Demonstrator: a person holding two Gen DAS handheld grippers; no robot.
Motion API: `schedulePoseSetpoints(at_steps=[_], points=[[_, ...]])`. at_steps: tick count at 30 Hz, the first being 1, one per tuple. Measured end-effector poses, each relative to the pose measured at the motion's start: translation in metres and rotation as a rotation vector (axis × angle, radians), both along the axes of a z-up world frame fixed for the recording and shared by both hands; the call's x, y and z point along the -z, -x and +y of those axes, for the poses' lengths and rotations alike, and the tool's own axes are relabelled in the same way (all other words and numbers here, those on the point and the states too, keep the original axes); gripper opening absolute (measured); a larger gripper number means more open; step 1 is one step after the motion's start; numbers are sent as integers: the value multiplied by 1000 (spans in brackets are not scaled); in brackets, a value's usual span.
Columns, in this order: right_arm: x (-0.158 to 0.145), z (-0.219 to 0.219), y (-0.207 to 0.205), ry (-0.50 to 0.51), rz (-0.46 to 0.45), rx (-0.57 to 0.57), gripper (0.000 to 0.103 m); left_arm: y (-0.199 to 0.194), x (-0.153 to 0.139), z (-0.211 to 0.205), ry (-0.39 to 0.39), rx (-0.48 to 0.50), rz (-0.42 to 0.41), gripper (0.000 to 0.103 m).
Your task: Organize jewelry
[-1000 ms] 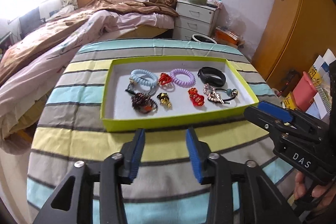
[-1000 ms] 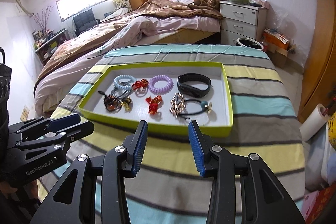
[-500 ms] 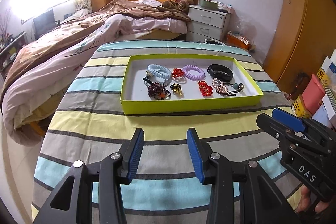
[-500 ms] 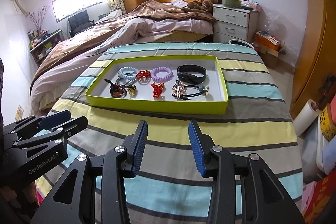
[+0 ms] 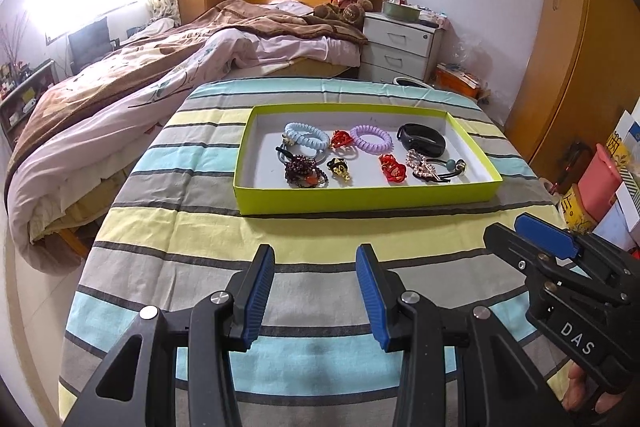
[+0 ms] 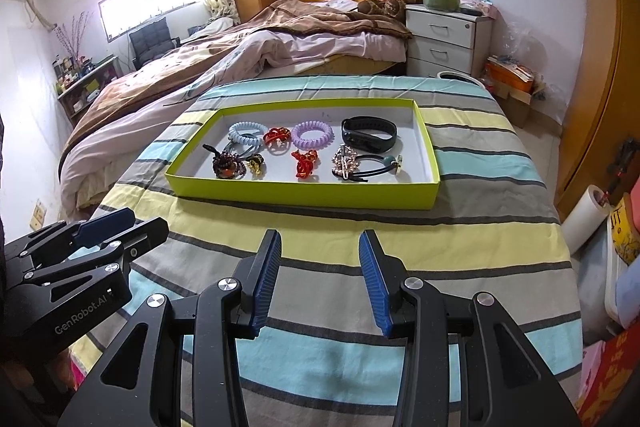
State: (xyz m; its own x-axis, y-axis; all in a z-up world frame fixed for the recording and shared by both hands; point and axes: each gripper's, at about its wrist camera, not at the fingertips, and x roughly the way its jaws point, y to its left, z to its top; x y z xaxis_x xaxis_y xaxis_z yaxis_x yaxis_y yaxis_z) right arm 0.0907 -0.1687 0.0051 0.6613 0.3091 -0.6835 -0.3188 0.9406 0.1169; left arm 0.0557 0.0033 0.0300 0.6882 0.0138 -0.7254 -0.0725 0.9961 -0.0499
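A lime-green tray (image 5: 360, 197) (image 6: 304, 197) sits on a striped tablecloth and holds several pieces: a blue coil tie (image 5: 306, 137) (image 6: 247, 131), a purple coil tie (image 5: 372, 138) (image 6: 312, 134), a black wristband (image 5: 421, 137) (image 6: 369, 133), red ornaments (image 5: 393, 167) (image 6: 305, 163), a dark beaded bracelet (image 5: 304, 173) (image 6: 228, 165) and a rhinestone clip (image 5: 420, 165) (image 6: 345, 159). My left gripper (image 5: 316, 259) hovers open over the cloth, well short of the tray. Beside it, my right gripper (image 6: 319, 247) (image 5: 520, 231) is open too, with nothing between its pads.
The striped table (image 5: 192, 247) has bare cloth between the grippers and the tray. A bed (image 5: 120, 99) lies to the left and behind. A white nightstand (image 5: 400, 47), a wooden wardrobe (image 5: 580, 67) and boxes on the floor (image 5: 600, 187) stand to the right.
Both grippers have drawn back from the tray, which now looks smaller and farther off. Their jaws kept the same width and stayed empty.
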Motion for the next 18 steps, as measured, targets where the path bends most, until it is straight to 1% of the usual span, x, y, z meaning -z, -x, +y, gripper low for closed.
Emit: schedulePoseSetpoints(at_steps=[18], points=[[1, 1, 2, 6, 3, 6, 42, -2, 2, -1, 3, 0, 16, 42]])
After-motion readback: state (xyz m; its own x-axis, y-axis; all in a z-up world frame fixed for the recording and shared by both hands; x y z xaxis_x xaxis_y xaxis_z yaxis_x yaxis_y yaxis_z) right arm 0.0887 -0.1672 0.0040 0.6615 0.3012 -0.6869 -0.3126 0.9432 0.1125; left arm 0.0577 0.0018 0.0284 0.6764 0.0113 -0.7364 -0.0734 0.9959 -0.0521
